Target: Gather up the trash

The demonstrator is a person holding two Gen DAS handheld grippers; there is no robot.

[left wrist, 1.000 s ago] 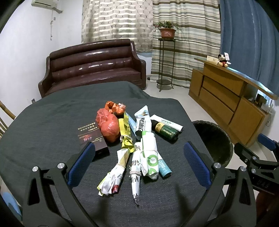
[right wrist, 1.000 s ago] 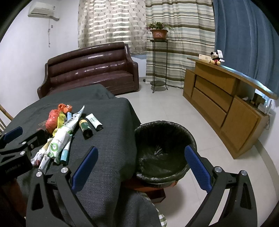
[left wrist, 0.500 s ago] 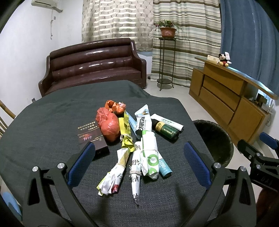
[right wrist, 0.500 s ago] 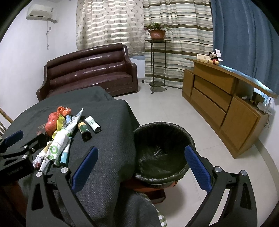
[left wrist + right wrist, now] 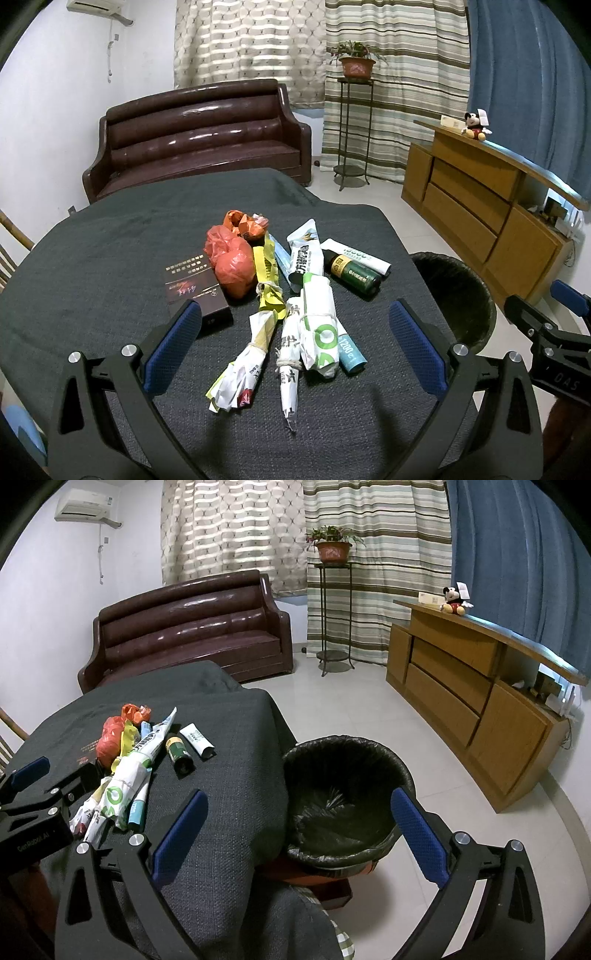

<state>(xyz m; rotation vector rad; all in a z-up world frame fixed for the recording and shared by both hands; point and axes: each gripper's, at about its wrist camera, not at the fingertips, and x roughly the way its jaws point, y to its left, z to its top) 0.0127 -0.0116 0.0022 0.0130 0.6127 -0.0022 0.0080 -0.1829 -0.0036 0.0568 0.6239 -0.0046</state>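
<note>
Trash pile (image 5: 295, 295) sits mid-frame in the left wrist view on a table under dark grey cloth (image 5: 92, 258): red plastic bag (image 5: 231, 264), yellow wrapper (image 5: 266, 273), white tied paper rolls (image 5: 317, 325), white tube (image 5: 364, 255), dark green bottle (image 5: 354, 275), teal tube (image 5: 351, 354), dark flat box (image 5: 195, 288) at pile's left. Left gripper (image 5: 291, 350) is wide open, holds nothing, blue pads either side of the pile's near end, above the cloth. Right gripper (image 5: 295, 834) also spread wide, empty, lower centre of its own view, framing the bin's near rim and the table edge. Black-lined trash bin (image 5: 347, 797) stands on the floor just beside the table's right edge, centre-right of the right wrist view. Same pile shows at the left of that view (image 5: 129, 771). Brown sofa (image 5: 199, 136) upper centre, wooden cabinet (image 5: 480, 210) at right.
</note>
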